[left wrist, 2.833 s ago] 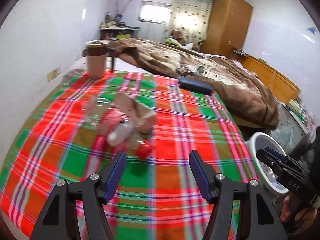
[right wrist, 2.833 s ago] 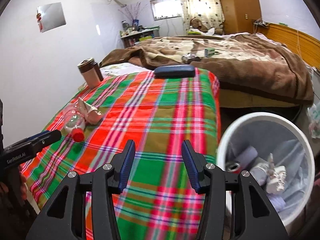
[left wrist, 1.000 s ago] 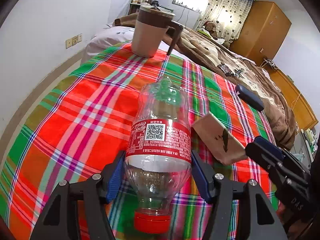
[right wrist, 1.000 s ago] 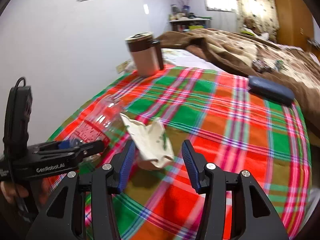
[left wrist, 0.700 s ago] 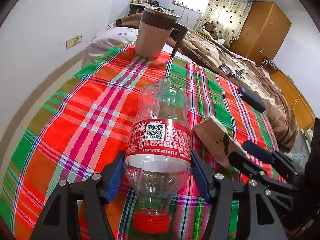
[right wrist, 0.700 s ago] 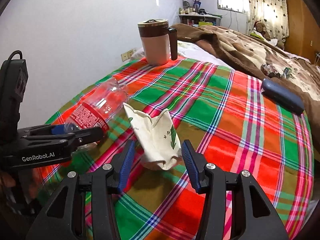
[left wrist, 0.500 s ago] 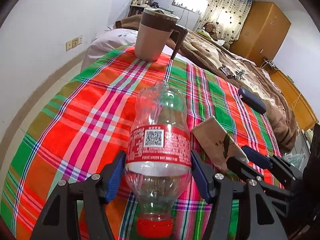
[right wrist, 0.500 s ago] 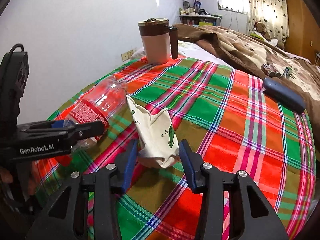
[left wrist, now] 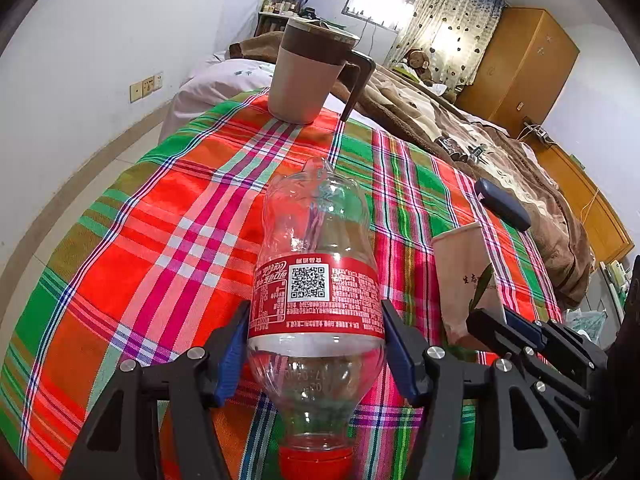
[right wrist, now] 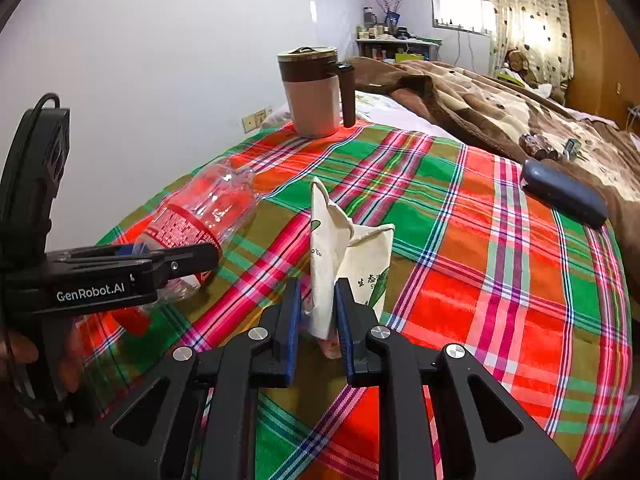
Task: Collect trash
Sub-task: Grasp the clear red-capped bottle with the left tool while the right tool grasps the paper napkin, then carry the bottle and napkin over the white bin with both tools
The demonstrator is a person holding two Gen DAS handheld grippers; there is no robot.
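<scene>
Pinching trash on the plaid bedspread (right wrist: 500,272): my left gripper (left wrist: 314,354) squeezes a clear, ribbed plastic bottle (left wrist: 314,280) at its slick red label; my right gripper (right wrist: 316,320) clamps a crumpled paper cup (right wrist: 344,264). Thin walls may buckle, letting either slip free.

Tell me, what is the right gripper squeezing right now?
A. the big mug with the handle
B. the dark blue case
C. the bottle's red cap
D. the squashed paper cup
D: in the right wrist view the right gripper has its blue pads pressed against both sides of the crumpled paper cup, while the mug and dark blue case sit untouched farther away.
</scene>
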